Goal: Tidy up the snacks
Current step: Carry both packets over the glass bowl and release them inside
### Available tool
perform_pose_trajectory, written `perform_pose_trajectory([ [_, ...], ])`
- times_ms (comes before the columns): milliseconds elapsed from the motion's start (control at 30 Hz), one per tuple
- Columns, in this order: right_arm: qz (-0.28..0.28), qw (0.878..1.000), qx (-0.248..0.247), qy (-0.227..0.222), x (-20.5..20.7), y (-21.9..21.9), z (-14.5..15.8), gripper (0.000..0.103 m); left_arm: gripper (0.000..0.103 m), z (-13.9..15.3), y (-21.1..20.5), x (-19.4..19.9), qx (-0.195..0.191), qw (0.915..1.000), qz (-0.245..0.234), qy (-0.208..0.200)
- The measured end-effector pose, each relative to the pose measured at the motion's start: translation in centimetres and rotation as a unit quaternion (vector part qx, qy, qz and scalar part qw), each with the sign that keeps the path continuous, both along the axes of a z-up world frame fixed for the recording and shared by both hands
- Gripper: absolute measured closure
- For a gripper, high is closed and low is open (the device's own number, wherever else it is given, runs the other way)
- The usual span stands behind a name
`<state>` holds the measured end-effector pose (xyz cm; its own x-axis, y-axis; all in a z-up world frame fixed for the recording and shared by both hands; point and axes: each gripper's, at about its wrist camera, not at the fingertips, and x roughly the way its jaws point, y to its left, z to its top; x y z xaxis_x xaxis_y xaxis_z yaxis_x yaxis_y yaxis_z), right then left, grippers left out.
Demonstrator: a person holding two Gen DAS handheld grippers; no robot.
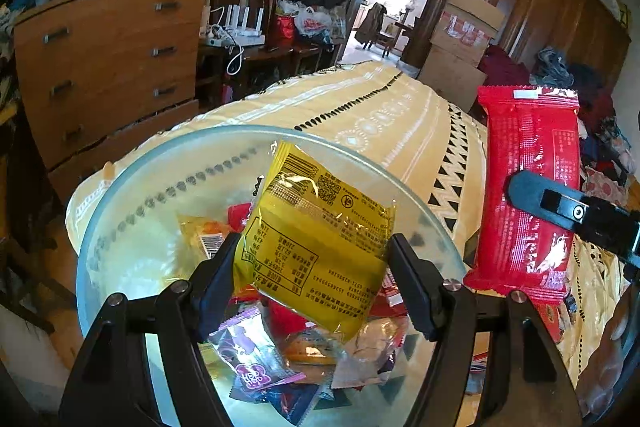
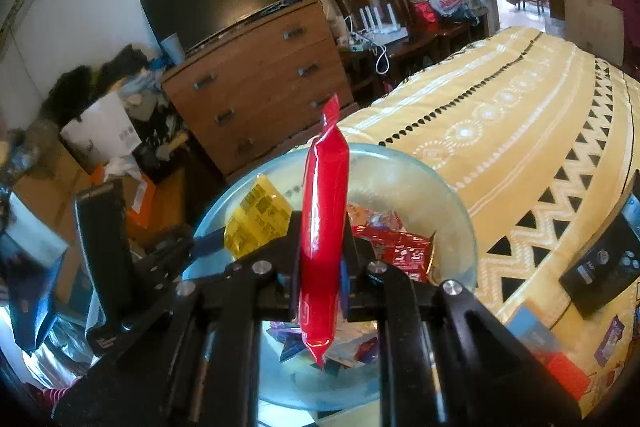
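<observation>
A large glass bowl (image 1: 132, 163) (image 2: 456, 203) holds several wrapped snacks. My left gripper (image 1: 312, 267) is shut on a yellow snack packet (image 1: 316, 235), held above the bowl; that packet (image 2: 256, 215) also shows in the right wrist view. My right gripper (image 2: 324, 247) is shut on a long red snack packet (image 2: 324, 227), standing upright over the bowl. In the left wrist view the red packet (image 1: 528, 187) hangs at the right with a right gripper finger (image 1: 532, 187) across it.
The bowl sits on a bed with a yellow patterned cover (image 1: 380, 115). A wooden chest of drawers (image 1: 108, 67) stands behind it. A black remote-like device (image 2: 600, 263) and small snack packs (image 2: 608, 339) lie on the cover at right. Boxes clutter the floor (image 2: 100, 147).
</observation>
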<state>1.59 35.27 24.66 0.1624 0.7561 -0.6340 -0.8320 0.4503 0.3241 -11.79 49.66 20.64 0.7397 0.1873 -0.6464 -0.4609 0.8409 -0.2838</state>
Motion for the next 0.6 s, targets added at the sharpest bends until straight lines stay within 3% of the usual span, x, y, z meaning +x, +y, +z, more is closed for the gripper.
perform_pose_trajectory([
  [400,-0.002,1.000,-0.016,0.007,0.0,1.4,-0.9,0.088,0.029,-0.5,0.8,0.4,-0.006,0.9999,0.006,0.008],
  [600,0.004,1.000,-0.026,0.004,-0.3,2.0,-1.1,0.085,0.023,-0.8,0.8,0.7,-0.007,0.9994,0.022,0.027],
])
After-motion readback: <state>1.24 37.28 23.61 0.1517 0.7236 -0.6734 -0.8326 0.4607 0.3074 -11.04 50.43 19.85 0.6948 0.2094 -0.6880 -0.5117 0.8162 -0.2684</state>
